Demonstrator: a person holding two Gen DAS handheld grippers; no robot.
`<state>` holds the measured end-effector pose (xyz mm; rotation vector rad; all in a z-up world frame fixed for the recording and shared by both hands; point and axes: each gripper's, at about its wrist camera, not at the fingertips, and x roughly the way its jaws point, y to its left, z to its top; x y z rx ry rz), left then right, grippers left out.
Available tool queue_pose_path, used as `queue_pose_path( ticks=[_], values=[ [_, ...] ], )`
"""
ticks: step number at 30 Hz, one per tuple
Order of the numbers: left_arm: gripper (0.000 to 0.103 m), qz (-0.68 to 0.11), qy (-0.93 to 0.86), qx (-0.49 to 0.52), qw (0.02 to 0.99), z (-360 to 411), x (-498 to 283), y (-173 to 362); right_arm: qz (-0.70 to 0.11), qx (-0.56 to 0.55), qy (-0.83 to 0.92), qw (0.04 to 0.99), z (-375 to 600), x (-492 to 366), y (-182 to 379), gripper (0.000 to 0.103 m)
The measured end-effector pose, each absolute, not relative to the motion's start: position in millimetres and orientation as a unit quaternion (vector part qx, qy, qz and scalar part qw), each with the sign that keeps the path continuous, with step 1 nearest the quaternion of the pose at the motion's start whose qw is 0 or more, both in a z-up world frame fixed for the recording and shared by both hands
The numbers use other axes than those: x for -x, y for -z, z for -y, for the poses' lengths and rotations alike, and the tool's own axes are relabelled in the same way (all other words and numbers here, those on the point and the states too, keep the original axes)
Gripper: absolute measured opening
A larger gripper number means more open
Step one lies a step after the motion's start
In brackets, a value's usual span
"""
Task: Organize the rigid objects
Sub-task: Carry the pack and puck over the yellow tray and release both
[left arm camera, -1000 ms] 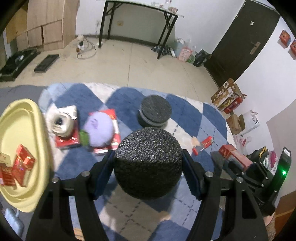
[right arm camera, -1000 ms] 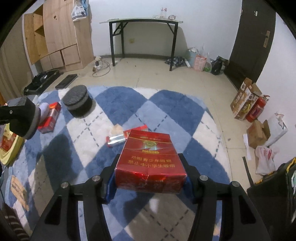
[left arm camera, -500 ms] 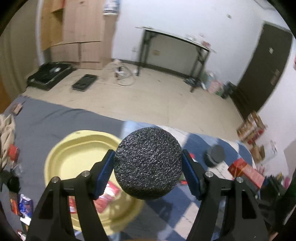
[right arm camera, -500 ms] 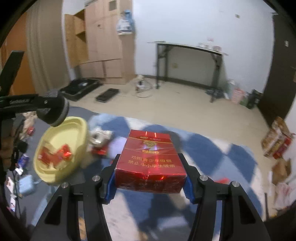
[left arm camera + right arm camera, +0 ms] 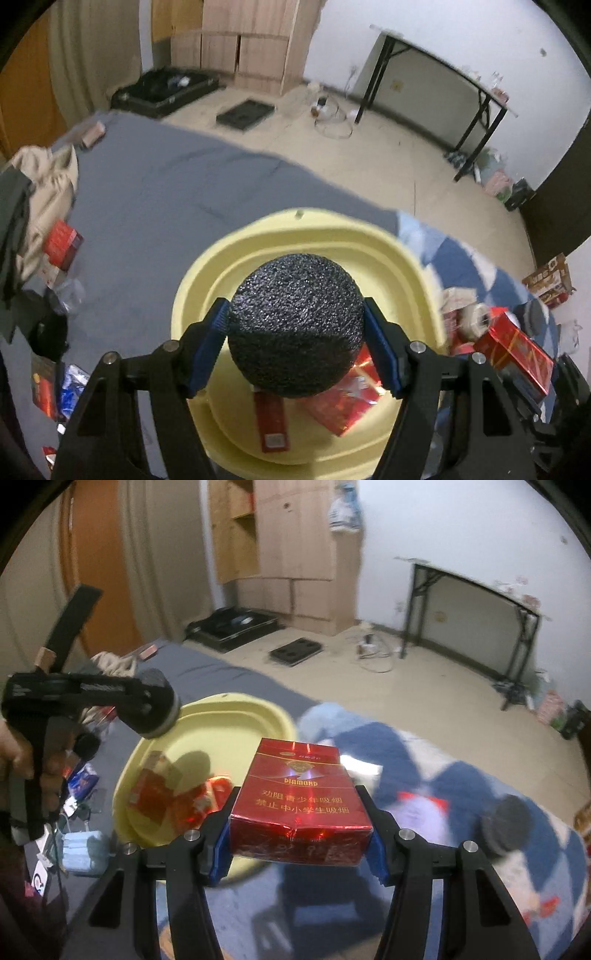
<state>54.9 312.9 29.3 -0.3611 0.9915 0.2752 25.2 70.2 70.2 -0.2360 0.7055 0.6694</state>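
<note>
My left gripper is shut on a black foam puck and holds it above a yellow tray that holds several red packets. My right gripper is shut on a red cigarette carton, held above the rug just right of the tray. The left gripper with its puck also shows in the right wrist view, over the tray's left side. A second black puck lies on the blue-and-white rug.
A tape roll and red boxes lie on the rug right of the tray. Clutter and clothes lie on the grey mat to the left. A black table and a wooden cabinet stand by the far wall.
Both grippers have swung left from the rug toward the yellow tray, each still holding its object. The left gripper now hangs over the tray; the right has come up beside it.
</note>
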Motion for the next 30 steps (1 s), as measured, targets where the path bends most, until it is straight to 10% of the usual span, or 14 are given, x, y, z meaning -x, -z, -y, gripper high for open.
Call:
queue_pose_path(
  ticks=[24,27,30],
  values=[
    [0.084,-0.490,-0.143,0.259,0.820,-365,-83,26,-0.374,0.198,-0.386,0.820,-203,-75,13,0.058],
    [0.101,-0.470,-0.146,0.266,0.829,-365,-77,10,-0.366,0.187,-0.387,0.825,-200,-70,11,0.092],
    [0.103,-0.449,-0.147,0.265,0.841,-358,-72,-13,-0.355,0.155,-0.387,0.837,-184,-64,1,0.100]
  ],
)
